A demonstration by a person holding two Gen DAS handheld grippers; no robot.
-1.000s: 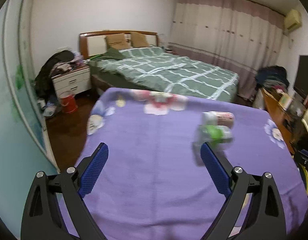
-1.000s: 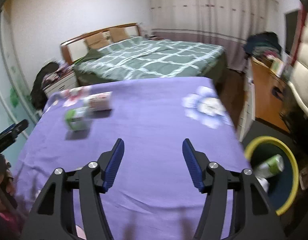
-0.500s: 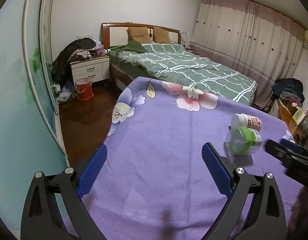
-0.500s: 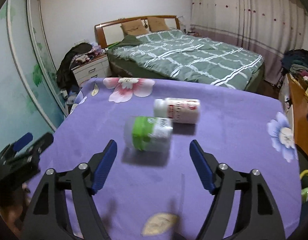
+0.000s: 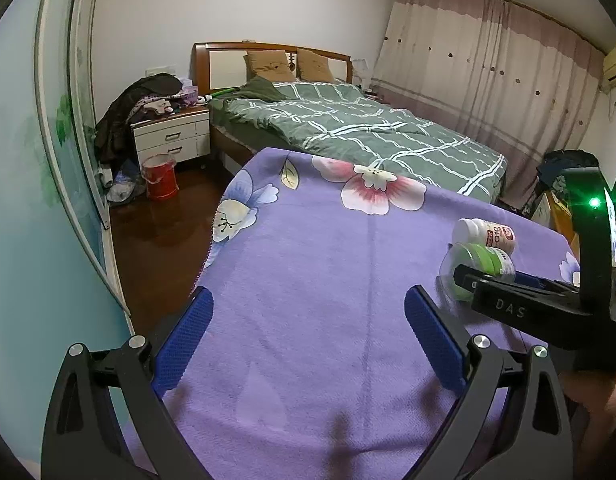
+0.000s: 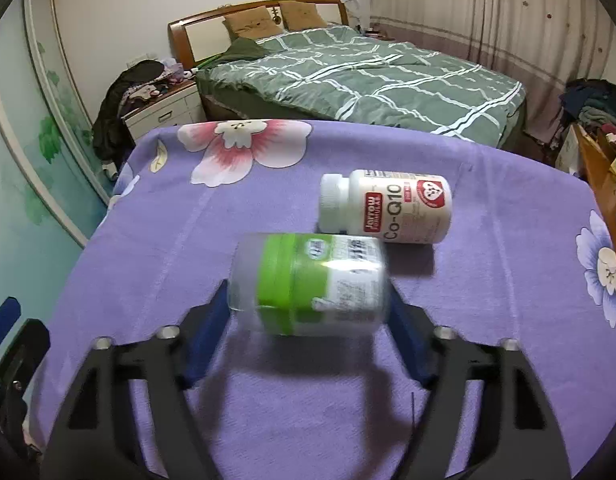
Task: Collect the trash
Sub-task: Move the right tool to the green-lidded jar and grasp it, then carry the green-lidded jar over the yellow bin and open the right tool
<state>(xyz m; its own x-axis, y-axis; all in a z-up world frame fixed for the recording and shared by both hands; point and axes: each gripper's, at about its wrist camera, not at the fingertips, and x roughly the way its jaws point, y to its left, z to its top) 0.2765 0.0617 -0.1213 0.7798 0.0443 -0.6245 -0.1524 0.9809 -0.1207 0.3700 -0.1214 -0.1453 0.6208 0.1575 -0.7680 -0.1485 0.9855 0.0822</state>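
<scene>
Green-capped bottle (image 6: 308, 284) between wide right tongs (image 6: 308, 312); left tongs (image 5: 308, 344) agape, empty.

Purple table cloth (image 6: 148, 264) with pink and white flowers. One bottle's (image 6: 308, 284) green-banded, the other bottle's (image 6: 392, 208) white with red.

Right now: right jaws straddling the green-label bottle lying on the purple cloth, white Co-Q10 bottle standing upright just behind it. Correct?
One error: the white Co-Q10 bottle is not upright; it lies on its side, cap pointing left, as the right wrist view shows. The rest holds: the right gripper has its jaws on either side of the green-label bottle, lying on the purple cloth.
</scene>
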